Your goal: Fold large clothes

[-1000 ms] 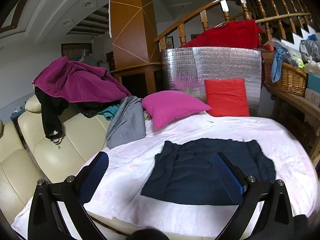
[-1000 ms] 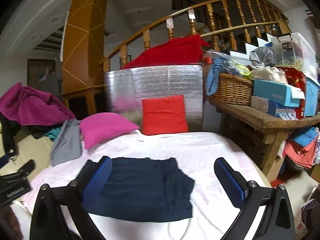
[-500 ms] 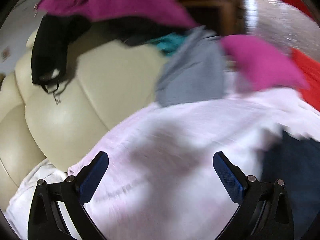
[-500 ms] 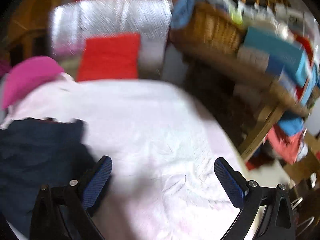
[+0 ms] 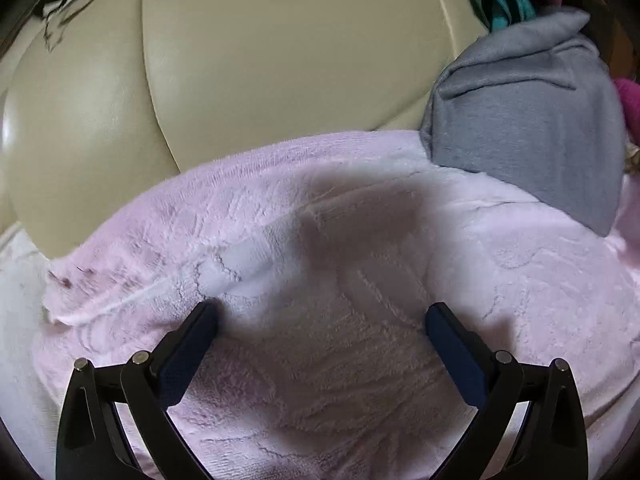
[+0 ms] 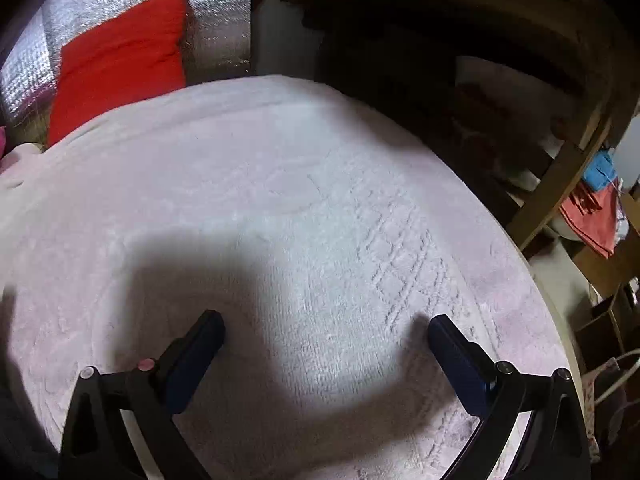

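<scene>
Closest to me, the left gripper (image 5: 320, 316) stands with its two fingers spread wide and nothing between them; its tips are low over the pink fleece blanket (image 5: 360, 380), perhaps touching it. The right gripper (image 6: 326, 324) is the same: fingers far apart, holding nothing, low over the blanket (image 6: 300, 184), where its shadow falls.

The garment to fold does not show clearly in either view. Only a dark patch at the lower left edge of the right view might be cloth, and I cannot tell. A little further in the left view a grey garment (image 5: 532, 116) lies with its lower part on the blanket, near the cream sofa back (image 5: 260, 60). If this one is the next piece, I judge it soft, light and limp, so it will sag and crease when lifted. It seems best to pinch it at two corners of one edge, one gripper on each, so it hangs flat.

Farthest away, a red cushion (image 6: 120, 60) leans on a silver foil panel (image 6: 216, 20).
</scene>
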Tool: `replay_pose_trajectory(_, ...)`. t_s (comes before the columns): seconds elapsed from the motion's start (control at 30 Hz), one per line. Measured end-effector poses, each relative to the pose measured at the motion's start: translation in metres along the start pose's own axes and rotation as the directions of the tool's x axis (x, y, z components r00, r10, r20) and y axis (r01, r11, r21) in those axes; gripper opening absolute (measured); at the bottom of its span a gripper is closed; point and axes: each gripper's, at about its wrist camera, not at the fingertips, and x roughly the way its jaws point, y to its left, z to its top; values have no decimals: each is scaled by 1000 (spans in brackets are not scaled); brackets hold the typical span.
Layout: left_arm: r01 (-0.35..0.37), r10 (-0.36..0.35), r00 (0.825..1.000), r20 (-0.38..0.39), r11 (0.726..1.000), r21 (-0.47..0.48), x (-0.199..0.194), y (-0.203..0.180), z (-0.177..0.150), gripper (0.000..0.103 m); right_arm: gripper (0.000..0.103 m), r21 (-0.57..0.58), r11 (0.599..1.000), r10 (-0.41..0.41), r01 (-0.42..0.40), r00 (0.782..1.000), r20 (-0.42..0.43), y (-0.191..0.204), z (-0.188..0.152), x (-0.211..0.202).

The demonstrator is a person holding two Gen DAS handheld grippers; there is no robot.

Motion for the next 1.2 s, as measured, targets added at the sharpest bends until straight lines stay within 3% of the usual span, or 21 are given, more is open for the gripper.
replay_pose_trajectory(0.1,-15,15,1000,-3,1000,12,-4,-1,-3,103,103,38,998,51,-51,999,-9,-7,-3,-1)
replay_pose_trajectory(1.2,-8,8,1000,-6,1000,9,15,-2,7,103,103,29,999,36,-36,999,-9,-6,-1,-1)
